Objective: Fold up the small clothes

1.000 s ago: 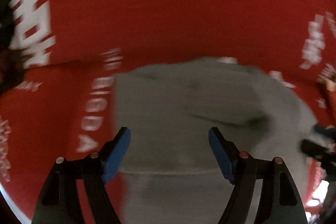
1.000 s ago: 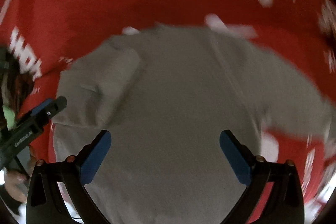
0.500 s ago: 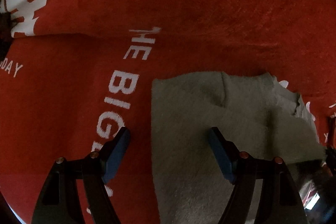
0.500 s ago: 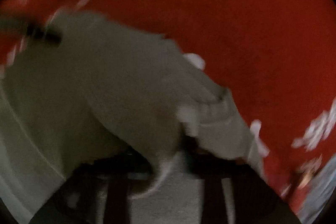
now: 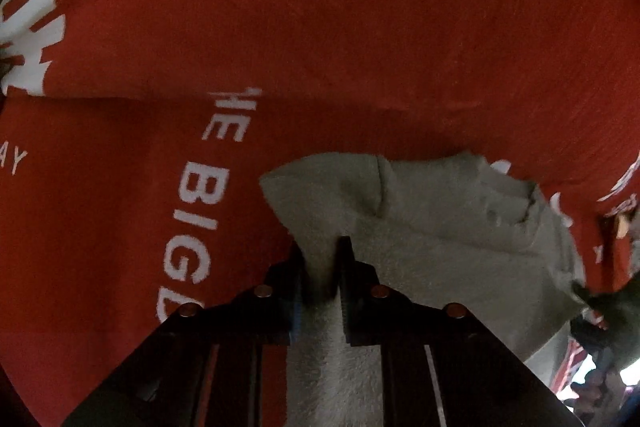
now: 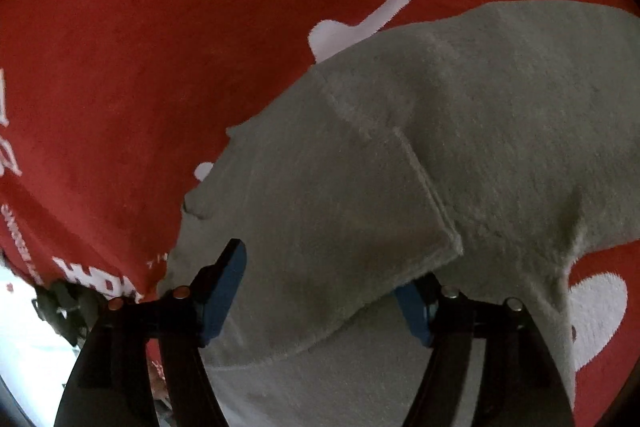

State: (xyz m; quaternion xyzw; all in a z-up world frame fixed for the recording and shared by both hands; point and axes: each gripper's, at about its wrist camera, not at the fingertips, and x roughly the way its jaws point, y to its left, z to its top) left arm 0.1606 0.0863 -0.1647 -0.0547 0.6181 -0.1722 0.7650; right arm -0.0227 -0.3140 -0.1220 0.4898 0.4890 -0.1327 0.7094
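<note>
Clamped on a bunched fold of the grey garment (image 5: 436, 227), the left gripper (image 5: 322, 259) has its two fingers drawn close together with cloth squeezed between them at about 6 o'clock in its own view. From that pinch the garment spreads toward 3 o'clock, where a seam and a rumpled edge show, and it lies on the red cloth (image 5: 320, 27) printed with white lettering (image 5: 200, 195) that runs along at 9 o'clock. The right gripper (image 6: 320, 291) stands with its fingers wide apart, blue pads showing, and holds nothing; a folded flap of the garment (image 6: 400, 167) lies between and over them, its corner covering part of the right-hand finger. Beyond, toward 12 and 10 o'clock, the red cloth (image 6: 160, 47) carries white shapes (image 6: 360, 23).
</note>
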